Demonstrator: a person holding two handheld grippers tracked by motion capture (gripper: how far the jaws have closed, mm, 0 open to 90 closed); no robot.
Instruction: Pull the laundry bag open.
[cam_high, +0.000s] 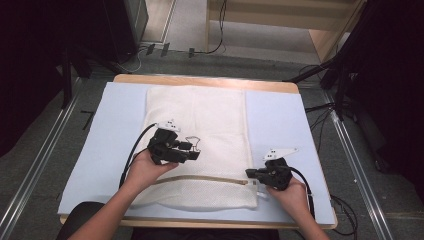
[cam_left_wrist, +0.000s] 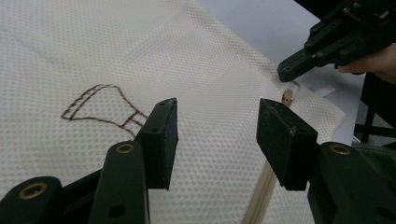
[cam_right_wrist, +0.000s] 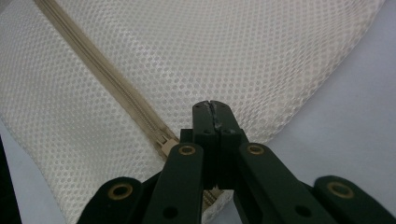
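1. One white mesh laundry bag (cam_high: 197, 135) lies flat mid-table on the pale blue mat (cam_high: 280, 120); its single zipper (cam_high: 210, 181) runs along the near edge.
2. Right gripper (cam_high: 251, 173), at the zipper's right end, is clenched, seemingly on the slider (cam_right_wrist: 168, 145); whether the pull is caught is hidden.
3. Left gripper (cam_high: 194, 150) hangs released over the bag.
4. The zipper looks closed; any unzipping is still to do.
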